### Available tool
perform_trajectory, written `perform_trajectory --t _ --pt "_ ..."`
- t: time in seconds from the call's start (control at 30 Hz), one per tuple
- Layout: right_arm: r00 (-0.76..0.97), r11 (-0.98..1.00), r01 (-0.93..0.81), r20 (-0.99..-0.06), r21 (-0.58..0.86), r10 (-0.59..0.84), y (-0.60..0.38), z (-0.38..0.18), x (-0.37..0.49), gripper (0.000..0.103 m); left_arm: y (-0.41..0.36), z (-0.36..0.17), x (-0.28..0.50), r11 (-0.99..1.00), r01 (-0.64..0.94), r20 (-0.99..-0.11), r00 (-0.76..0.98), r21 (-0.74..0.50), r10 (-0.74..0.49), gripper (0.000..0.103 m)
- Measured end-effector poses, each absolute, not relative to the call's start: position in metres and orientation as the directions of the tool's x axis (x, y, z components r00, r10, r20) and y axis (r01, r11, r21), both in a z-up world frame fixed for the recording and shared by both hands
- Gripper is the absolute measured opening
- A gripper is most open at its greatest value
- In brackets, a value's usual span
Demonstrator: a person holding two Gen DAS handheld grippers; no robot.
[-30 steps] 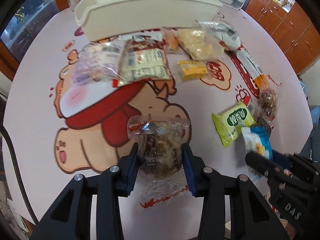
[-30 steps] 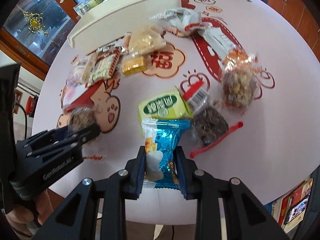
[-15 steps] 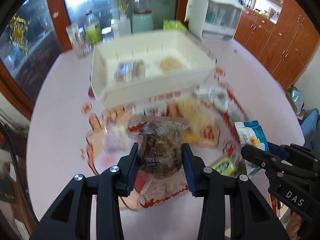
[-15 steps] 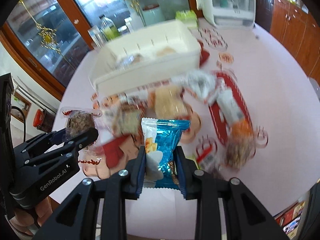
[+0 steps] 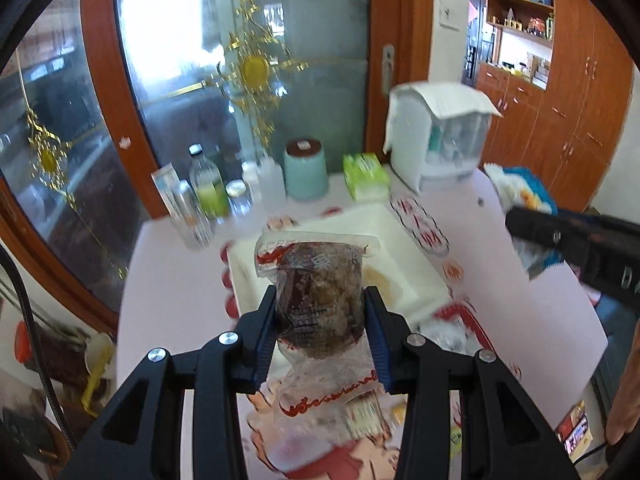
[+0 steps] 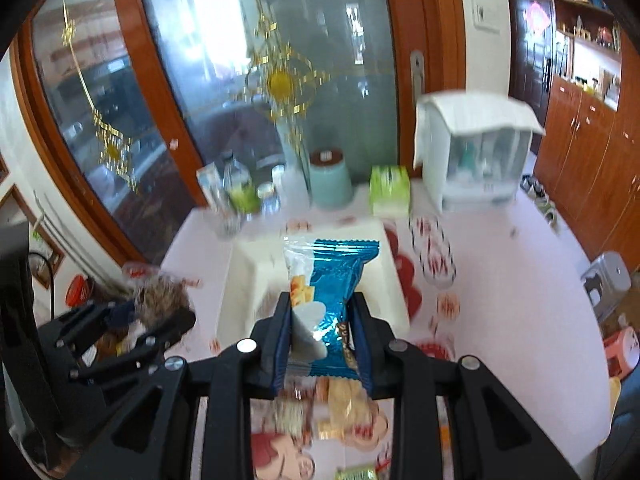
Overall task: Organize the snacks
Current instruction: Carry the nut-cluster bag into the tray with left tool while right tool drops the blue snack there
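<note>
My left gripper (image 5: 320,320) is shut on a clear bag of brown snack (image 5: 320,296), held in the air in front of the white bin (image 5: 404,256). My right gripper (image 6: 322,328) is shut on a blue foil snack packet (image 6: 332,280), held above the near side of the white bin (image 6: 384,280). The right gripper also shows at the right of the left wrist view (image 5: 576,240), with the blue packet (image 5: 524,196) in it. The left gripper shows at the left of the right wrist view (image 6: 132,328). Other snacks (image 6: 340,404) lie on the table below.
Bottles (image 5: 204,196), a teal canister (image 5: 306,168), a green tissue box (image 5: 366,174) and a white appliance (image 5: 440,132) stand at the table's far edge behind the bin. Glass doors rise behind them. Wooden cabinets (image 5: 580,92) stand to the right.
Both grippers have lifted with their snacks and tilted up toward the white bin. The view went from the table top with scattered snacks to the bin and far wall.
</note>
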State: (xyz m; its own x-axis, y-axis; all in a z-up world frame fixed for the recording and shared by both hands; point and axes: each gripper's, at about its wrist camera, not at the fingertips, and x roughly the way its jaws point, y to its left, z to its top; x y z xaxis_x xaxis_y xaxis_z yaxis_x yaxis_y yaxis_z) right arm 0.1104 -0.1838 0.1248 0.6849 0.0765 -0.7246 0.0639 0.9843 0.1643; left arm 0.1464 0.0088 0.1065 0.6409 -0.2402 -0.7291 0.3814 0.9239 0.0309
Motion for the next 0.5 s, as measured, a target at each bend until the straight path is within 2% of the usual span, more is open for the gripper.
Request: perform_trajectory --t 0.2,0.5 --pt "0.684 0.980 0.089 -0.727 0.176 0.069 -0.182 0.137 0.165 0.029 0.011 0.117 0.193 0.933 0.354 -0.713 0.670 0.065 -0.205 0.040" --pt "0.597 0.964 0.149 -0.798 0.219 0.089 -0.179 0.084 0.221 0.029 0.008 0.066 0.247 0.939 0.342 -0.772 0.601 0.017 -0.205 0.040"
